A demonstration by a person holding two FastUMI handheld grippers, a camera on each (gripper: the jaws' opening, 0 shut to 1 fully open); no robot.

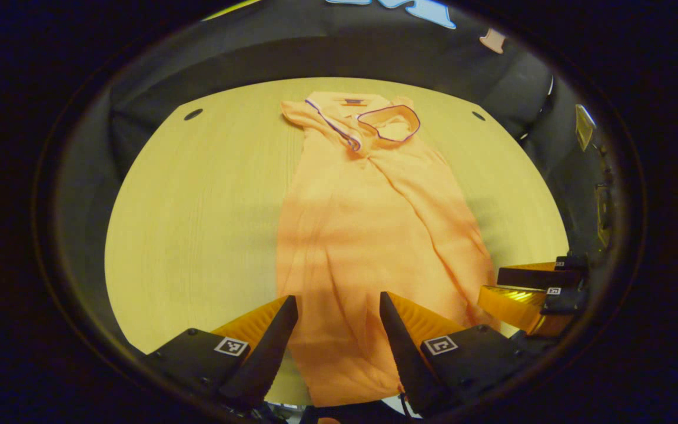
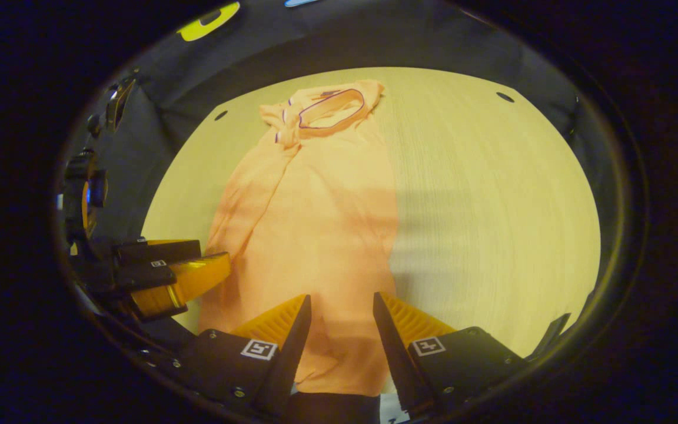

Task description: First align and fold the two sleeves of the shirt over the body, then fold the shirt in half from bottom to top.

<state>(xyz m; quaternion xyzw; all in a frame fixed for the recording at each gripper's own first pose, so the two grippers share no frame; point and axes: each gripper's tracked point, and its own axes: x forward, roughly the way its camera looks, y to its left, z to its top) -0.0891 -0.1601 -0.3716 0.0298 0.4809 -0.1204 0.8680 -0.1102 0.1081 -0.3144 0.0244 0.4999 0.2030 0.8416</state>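
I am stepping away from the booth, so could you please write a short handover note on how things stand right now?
Left gripper: open, empty, over the near end of the shirt.
Right gripper: open, empty, over the same end beside it.
Shirt: lies lengthwise on the table, collar at the far end, hem nearest the grippers.
Done: both sleeves look folded over the body, which now forms a narrow strip, somewhat wrinkled.
Left: grip the hem corners and fold the shirt in half, bottom up to the collar.
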